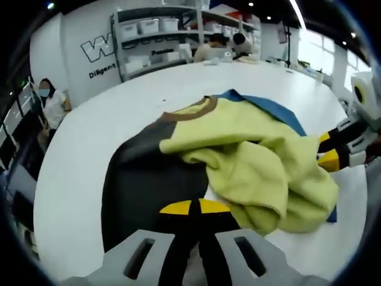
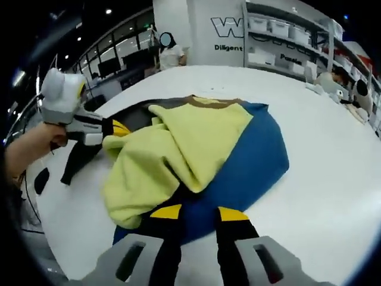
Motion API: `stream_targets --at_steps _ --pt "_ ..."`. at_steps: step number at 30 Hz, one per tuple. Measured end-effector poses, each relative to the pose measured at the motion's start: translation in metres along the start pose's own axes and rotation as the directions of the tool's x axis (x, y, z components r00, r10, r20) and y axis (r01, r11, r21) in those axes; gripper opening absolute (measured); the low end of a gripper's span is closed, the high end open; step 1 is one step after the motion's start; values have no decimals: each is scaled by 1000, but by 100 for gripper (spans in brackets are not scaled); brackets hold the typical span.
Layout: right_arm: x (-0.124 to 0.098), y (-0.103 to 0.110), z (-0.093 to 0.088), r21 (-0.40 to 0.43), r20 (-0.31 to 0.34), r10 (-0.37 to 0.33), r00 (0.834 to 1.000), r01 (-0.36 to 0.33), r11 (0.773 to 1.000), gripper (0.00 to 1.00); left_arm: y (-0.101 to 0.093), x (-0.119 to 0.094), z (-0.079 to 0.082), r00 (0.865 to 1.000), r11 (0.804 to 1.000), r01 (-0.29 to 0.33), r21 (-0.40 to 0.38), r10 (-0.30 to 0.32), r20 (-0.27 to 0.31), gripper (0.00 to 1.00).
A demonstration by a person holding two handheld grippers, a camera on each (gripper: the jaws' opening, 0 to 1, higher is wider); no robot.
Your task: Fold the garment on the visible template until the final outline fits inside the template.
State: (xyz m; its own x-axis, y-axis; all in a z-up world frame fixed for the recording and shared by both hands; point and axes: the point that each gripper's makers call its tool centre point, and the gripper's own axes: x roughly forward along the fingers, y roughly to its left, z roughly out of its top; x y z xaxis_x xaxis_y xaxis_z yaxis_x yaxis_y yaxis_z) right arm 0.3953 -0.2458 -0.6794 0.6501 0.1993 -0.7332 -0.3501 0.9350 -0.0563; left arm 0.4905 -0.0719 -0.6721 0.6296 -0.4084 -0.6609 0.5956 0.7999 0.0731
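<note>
Garment (image 2: 178,152), yellow with a brown collar, lies bunched at frame centre in the right gripper view, over the blue and black template (image 2: 256,158) on the white table (image 2: 333,179). Right gripper (image 2: 199,213) at bottom centre stands open, empty. Left gripper (image 1: 194,207), bottom centre of its own view, is nearly shut over the template's black part, holding nothing.

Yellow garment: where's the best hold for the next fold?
Probably the bunched lower hem of the yellow garment, nearest the right gripper. Come in low from that near side: the cloth lies heaped there, while the collar end lies flat on the template.
</note>
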Motion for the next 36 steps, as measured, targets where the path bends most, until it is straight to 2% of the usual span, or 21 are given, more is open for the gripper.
stream_targets --at_steps 1,2,4,7,10,12,15,17,26,27,29,31,35,36 --pt "0 -2 1 -7 8 -16 1000 17 1000 3 0 0 0 1000 1000 -3 -5 3 -2 0" --pt "0 -1 1 6 9 0 1000 0 1000 0 0 -1 0 1000 1000 -6 -1 6 -8 0" --pt "0 -4 0 34 7 11 1000 -12 999 0 -1 -5 0 1000 1000 -6 9 6 -22 0" --pt "-5 -9 1 54 12 18 1000 -19 998 0 -2 -13 9 1000 1000 19 -7 -19 8 0" --pt "-15 -16 8 38 41 13 999 -15 999 0 -1 -23 15 999 999 49 -12 -49 10 0" --pt "-21 -18 18 14 88 34 996 -35 999 0 0 -30 20 997 997 74 -16 -74 22 0" --pt "-32 -29 26 2 126 24 992 -24 1000 0 3 -39 26 993 993 111 -31 -110 32 0" --pt "-39 -37 34 15 153 21 988 -23 1000 0 6 -44 29 991 991 131 -24 -130 34 0" --pt "-62 -72 61 37 211 -19 977 11 999 0 19 -54 29 992 992 129 5 -129 -2 0" --pt "-65 -78 64 51 220 -21 975 10 999 0 20 -55 28 992 992 126 -2 -126 -6 0" --pt "-69 -79 70 65 246 22 969 -39 997 0 22 -55 27 993 993 118 -20 -118 -12 0" --pt "-75 -92 72 84 248 3 969 -25 996 0 25 -57 27 993 992 117 -53 -118 -12 0" --pt "-83 -117 74 116 265 -27 964 -4 993 0 29 -60 26 994 992 110 -61 -111 -9 0" --pt "-85 -126 74 144 264 -37 964 -2 990 0 32 -61 24 994 993 105 -59 -106 -13 0"
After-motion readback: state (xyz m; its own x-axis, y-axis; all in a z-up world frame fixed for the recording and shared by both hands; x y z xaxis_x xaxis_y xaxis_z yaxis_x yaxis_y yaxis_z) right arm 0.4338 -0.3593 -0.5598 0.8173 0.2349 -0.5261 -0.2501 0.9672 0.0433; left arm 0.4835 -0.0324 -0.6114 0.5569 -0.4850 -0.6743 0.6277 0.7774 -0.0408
